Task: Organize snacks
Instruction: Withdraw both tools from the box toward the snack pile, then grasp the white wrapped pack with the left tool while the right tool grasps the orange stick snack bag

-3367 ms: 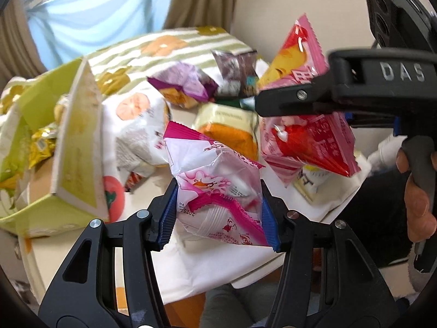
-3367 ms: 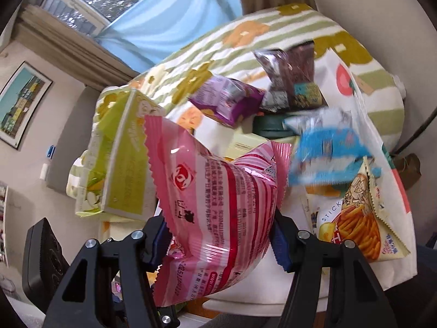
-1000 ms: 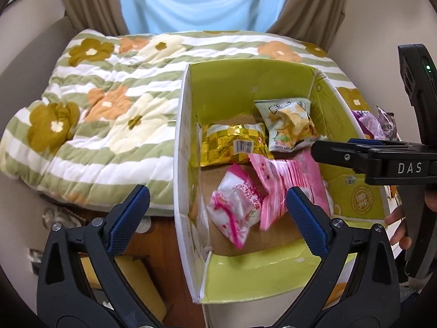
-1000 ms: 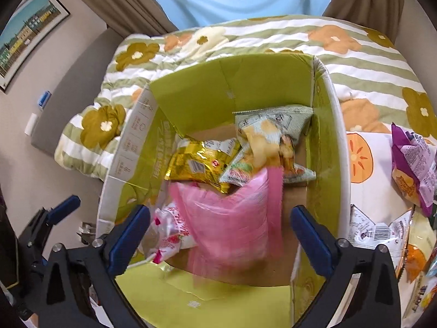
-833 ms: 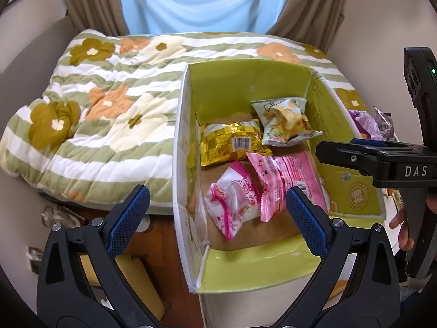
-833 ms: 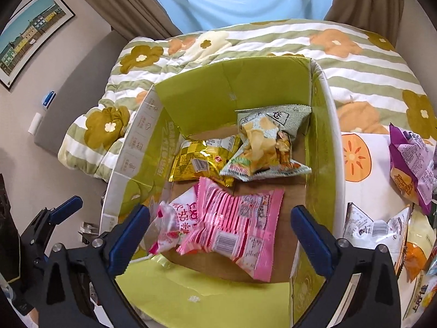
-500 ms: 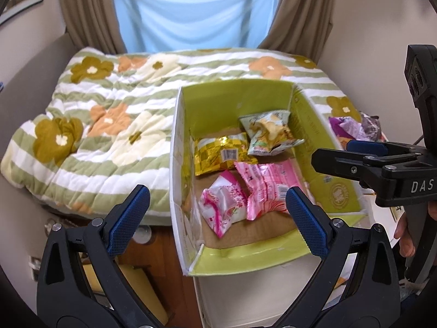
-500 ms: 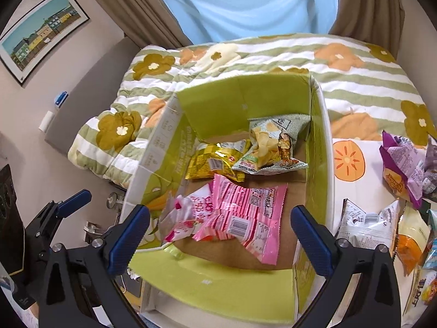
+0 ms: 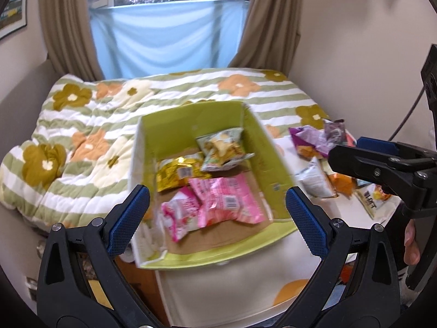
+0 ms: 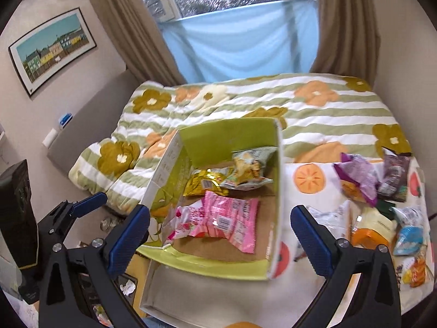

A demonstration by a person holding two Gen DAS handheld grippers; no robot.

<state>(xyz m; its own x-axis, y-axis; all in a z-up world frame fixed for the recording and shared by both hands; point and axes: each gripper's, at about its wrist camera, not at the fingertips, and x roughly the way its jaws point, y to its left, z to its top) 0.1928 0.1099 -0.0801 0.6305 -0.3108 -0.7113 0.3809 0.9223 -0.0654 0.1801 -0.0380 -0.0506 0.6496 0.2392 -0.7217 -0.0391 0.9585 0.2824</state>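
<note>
4 foil snack packets (image 10: 218, 205) lay in our green cardboard box (image 10: 274, 218); loose wrapped snacks (image 10: 368, 199) remained beside it. Left gripper (image 9: 217, 218) and right gripper (image 10: 220, 231) both gaped, empty.

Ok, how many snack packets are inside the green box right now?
4 in the green box: a pale chip packet at the back, a gold packet beside it, a pink striped packet in front, and a pink-white packet partly under it. Others could be hidden beneath.
</note>
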